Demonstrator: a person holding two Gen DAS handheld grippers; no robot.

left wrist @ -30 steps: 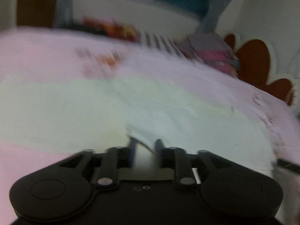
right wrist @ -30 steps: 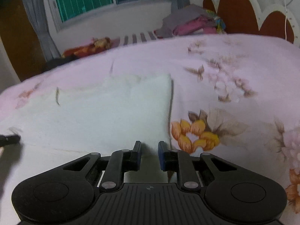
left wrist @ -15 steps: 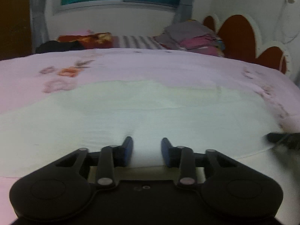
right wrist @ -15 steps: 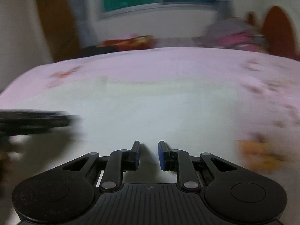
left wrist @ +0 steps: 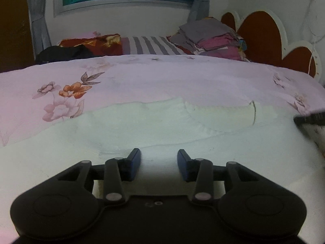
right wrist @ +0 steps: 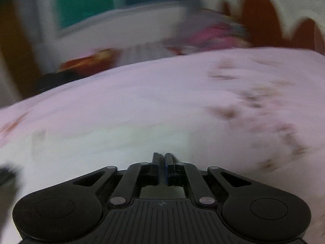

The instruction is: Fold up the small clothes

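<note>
Garment (left wrist: 162, 126) on bedspread (left wrist: 162, 77)

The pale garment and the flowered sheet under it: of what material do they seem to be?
Pale garment: thin woven or knit cloth, likely cotton, matte; it lies limp with soft creases and a stitched seam. Flowered sheet: smooth printed fabric, matte, with only faint wrinkles. The exact fibre of either cannot be told.

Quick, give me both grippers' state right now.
Left gripper: open, holding nothing, over the white garment.
Right gripper: fingers closed; blur hides whether cloth is pinched.
</note>
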